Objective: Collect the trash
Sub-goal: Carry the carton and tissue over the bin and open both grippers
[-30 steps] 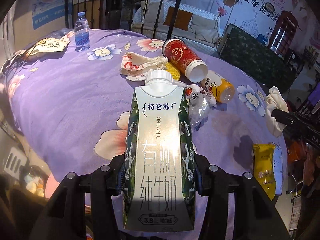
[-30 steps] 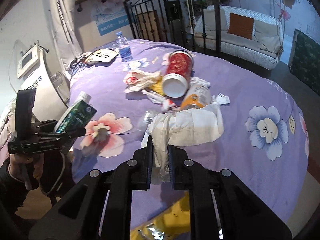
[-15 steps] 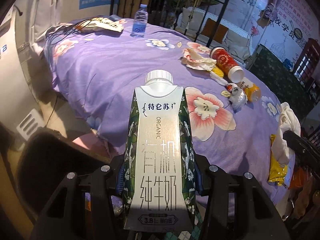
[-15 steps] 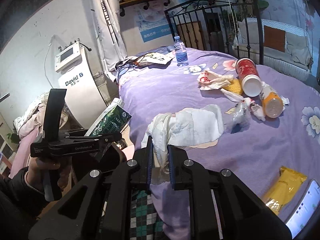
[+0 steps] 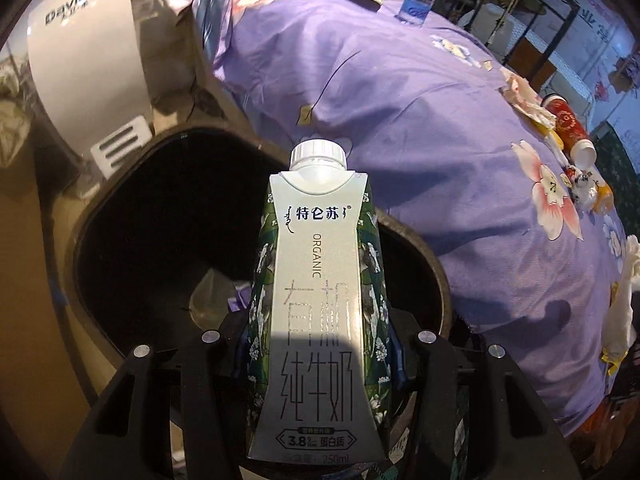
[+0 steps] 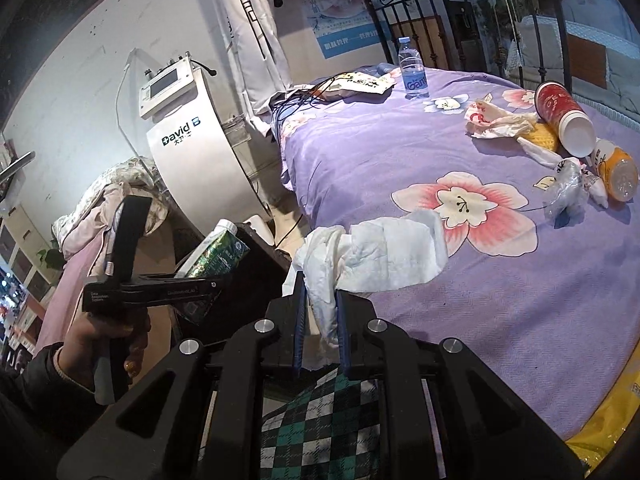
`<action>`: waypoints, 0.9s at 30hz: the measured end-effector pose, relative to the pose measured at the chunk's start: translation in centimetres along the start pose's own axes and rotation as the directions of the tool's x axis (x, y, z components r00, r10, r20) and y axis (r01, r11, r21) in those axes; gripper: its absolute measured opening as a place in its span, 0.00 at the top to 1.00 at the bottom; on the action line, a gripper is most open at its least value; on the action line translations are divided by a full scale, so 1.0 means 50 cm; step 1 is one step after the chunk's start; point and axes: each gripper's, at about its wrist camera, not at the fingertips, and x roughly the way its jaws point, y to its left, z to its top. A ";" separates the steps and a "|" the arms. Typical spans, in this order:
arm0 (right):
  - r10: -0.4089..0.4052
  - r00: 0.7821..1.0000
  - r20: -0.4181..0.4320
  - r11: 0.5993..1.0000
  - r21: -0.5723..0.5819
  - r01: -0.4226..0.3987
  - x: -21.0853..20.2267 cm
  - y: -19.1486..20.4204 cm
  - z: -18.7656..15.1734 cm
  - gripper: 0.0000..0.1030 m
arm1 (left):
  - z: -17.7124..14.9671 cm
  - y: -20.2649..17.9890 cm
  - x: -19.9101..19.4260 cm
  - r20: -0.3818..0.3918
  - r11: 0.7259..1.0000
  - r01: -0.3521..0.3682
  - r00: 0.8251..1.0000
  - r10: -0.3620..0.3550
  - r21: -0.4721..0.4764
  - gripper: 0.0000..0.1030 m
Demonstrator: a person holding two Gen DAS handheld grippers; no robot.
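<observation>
My left gripper (image 5: 318,320) is shut on a green and silver milk carton (image 5: 318,300) with a white cap, held above the open black trash bin (image 5: 160,216) beside the bed. The carton and left gripper also show in the right wrist view (image 6: 212,256). My right gripper (image 6: 320,312) is shut on a crumpled white tissue (image 6: 380,248), held over the bed's edge near the bin. On the purple bedspread lie a red paper cup (image 6: 564,116), an orange bottle (image 6: 616,168), crumpled wrappers (image 6: 500,120) and clear plastic (image 6: 564,192).
A white "David B" machine (image 6: 188,144) stands left of the bed. A water bottle (image 6: 412,68) stands upright at the bed's far side near a black iron headboard (image 6: 460,8). A yellow packet (image 6: 600,432) lies at the bed's near right edge.
My left gripper has swung left with the carton, from over the bed to above the bin. My right gripper has moved left with the tissue toward the bed's edge.
</observation>
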 end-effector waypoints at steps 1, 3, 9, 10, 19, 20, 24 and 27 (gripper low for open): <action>0.001 1.000 -0.001 1.000 0.001 -0.001 0.000 0.000 -0.002 0.86 | -0.001 0.013 0.015 -0.032 0.999 0.010 0.999 -0.011 -0.034 0.52; 0.002 1.000 -0.004 1.000 0.004 -0.002 -0.002 0.000 -0.007 0.86 | -0.003 0.037 0.040 -0.076 0.995 0.026 0.997 -0.034 -0.101 0.52; 0.009 1.000 -0.027 1.000 0.013 -0.008 0.007 -0.003 -0.023 0.86 | -0.004 0.053 0.090 -0.161 0.993 -0.033 0.987 0.014 -0.115 0.51; 0.011 1.000 -0.028 1.000 0.016 -0.011 0.009 -0.002 -0.023 0.86 | -0.004 0.054 0.095 -0.171 0.992 -0.036 0.985 0.015 -0.120 0.51; 0.048 0.997 -0.067 0.999 0.012 -0.047 0.037 0.015 -0.034 0.86 | 0.002 0.063 0.056 -0.106 0.990 -0.070 0.993 0.057 -0.120 0.29; 0.058 0.996 -0.073 0.998 0.012 -0.058 0.042 0.018 -0.036 0.86 | 0.004 0.066 0.042 -0.079 0.989 -0.078 0.995 0.069 -0.124 0.29; 0.116 0.987 -0.109 0.993 0.010 -0.115 0.068 0.038 -0.040 0.86 | 0.010 0.062 -0.021 0.054 0.983 -0.153 0.986 0.159 -0.101 0.24; 0.181 0.973 -0.143 0.983 0.010 -0.181 0.096 0.062 -0.039 0.86 | 0.010 0.047 -0.071 0.166 0.975 -0.208 0.962 0.218 -0.075 0.18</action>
